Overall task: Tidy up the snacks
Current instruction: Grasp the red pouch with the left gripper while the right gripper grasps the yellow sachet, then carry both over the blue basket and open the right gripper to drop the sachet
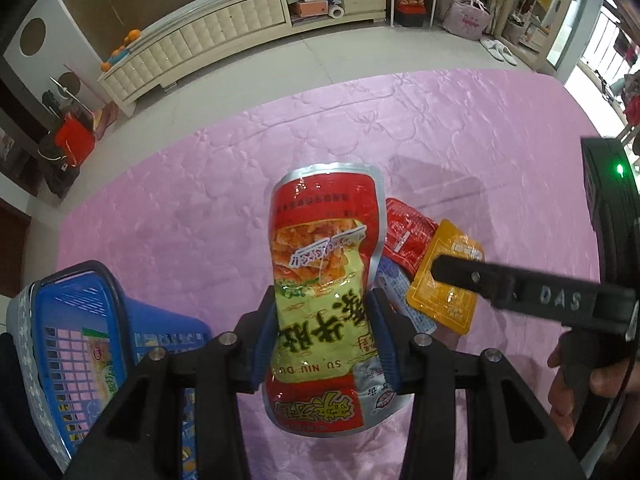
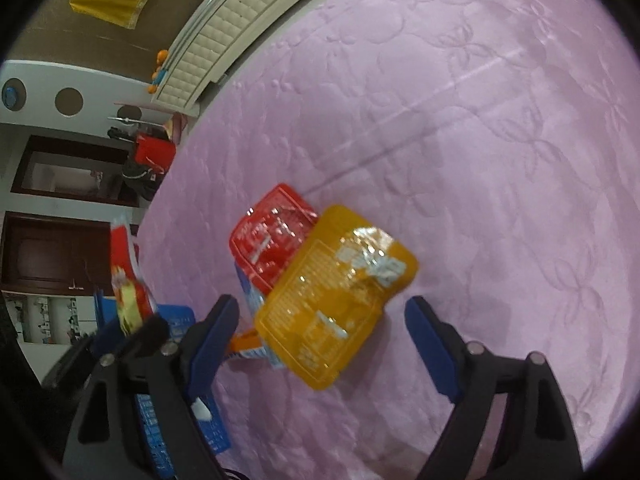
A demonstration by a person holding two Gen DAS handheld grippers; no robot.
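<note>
A red-and-yellow snack bag (image 1: 320,296) is held clamped in the left gripper (image 1: 325,332) above the pink table (image 1: 180,208). The right gripper (image 2: 320,340) is spread apart over an orange packet (image 2: 336,296), beside a red packet (image 2: 272,240).

Black fingers (image 1: 266,344) with blue pads (silver screws), "DAS" lettering.

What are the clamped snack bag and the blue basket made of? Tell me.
Snack bag: glossy printed plastic film, likely foil-lined, given its silver sealed edges and glare. It buckles between the left hand-held gripper's pads.
Blue basket: rigid moulded plastic with an open lattice wall.
</note>
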